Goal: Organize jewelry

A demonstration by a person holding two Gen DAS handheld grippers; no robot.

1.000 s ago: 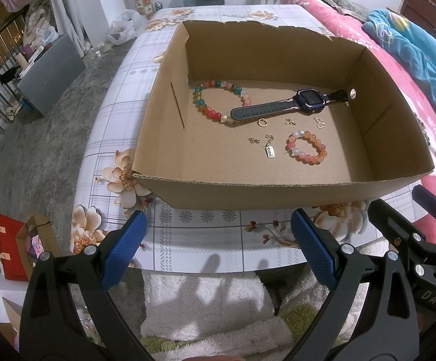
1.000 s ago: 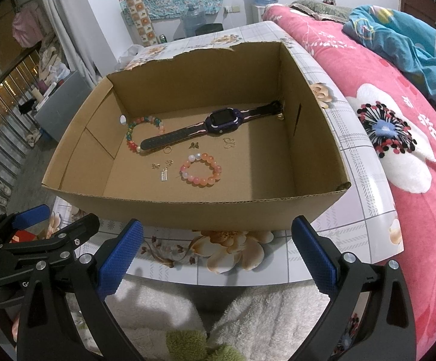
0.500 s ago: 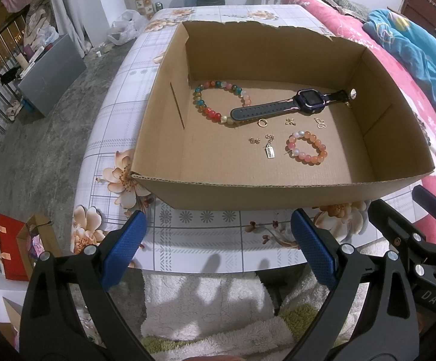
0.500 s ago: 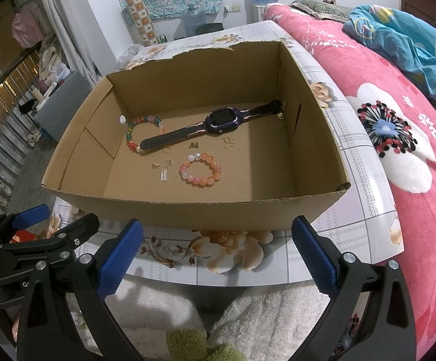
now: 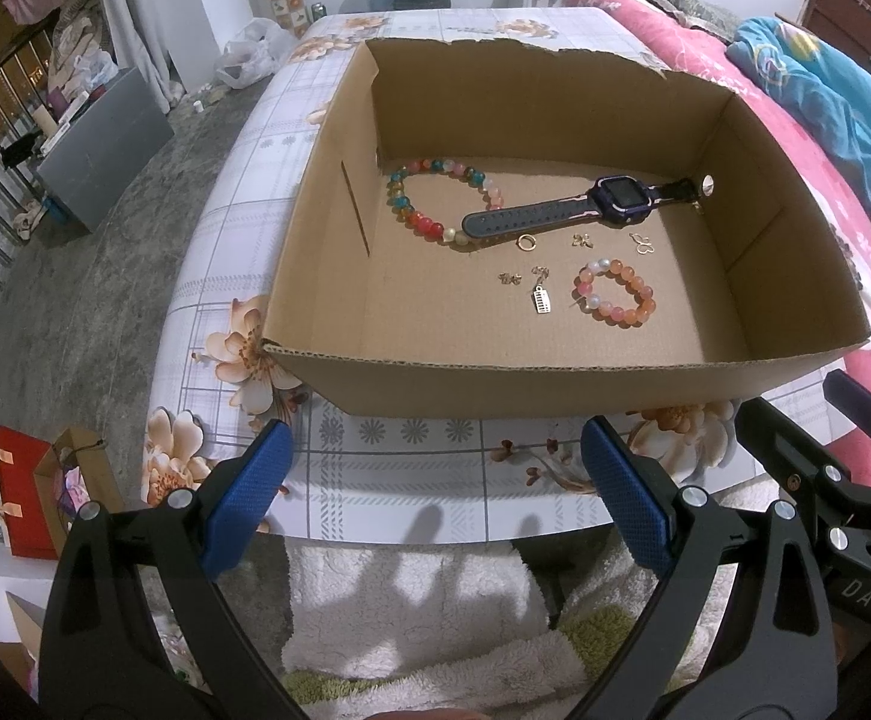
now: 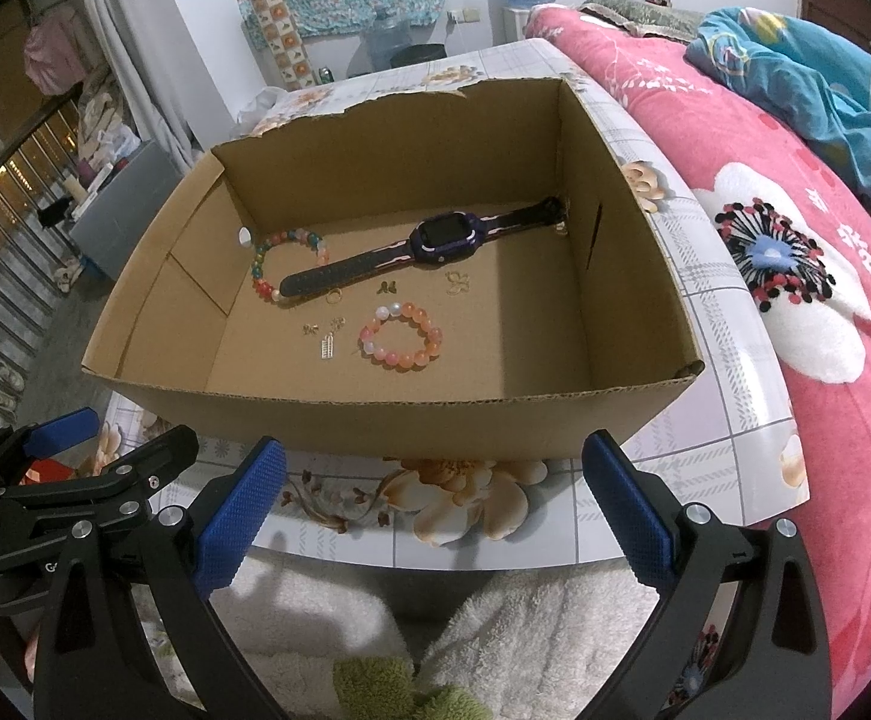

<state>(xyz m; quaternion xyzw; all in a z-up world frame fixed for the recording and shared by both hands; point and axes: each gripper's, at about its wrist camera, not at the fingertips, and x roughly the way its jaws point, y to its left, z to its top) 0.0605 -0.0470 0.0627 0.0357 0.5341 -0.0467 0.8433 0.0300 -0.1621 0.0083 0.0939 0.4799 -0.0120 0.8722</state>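
An open cardboard box point(image 5: 555, 387) point(image 6: 375, 426) stands on a floral table. In it lie a multicoloured bead bracelet point(image 5: 417, 219) point(image 6: 261, 264), a dark watch point(image 5: 615, 201) point(image 6: 444, 237), a pink bead bracelet point(image 5: 615, 300) point(image 6: 402, 336), a gold ring point(image 5: 525, 243), a silver tag charm point(image 5: 542, 300) point(image 6: 327, 345) and several small gold charms. My left gripper point(image 5: 435, 498) and right gripper point(image 6: 435, 504) are both open and empty, held side by side in front of the box's near wall.
The table edge point(image 5: 435, 534) runs just beyond the fingertips, with a white fluffy rug point(image 5: 411, 612) below. A pink bed point(image 6: 825, 360) lies to the right. A grey cabinet point(image 5: 105, 144) and gift bags point(image 5: 27, 492) stand on the floor at the left.
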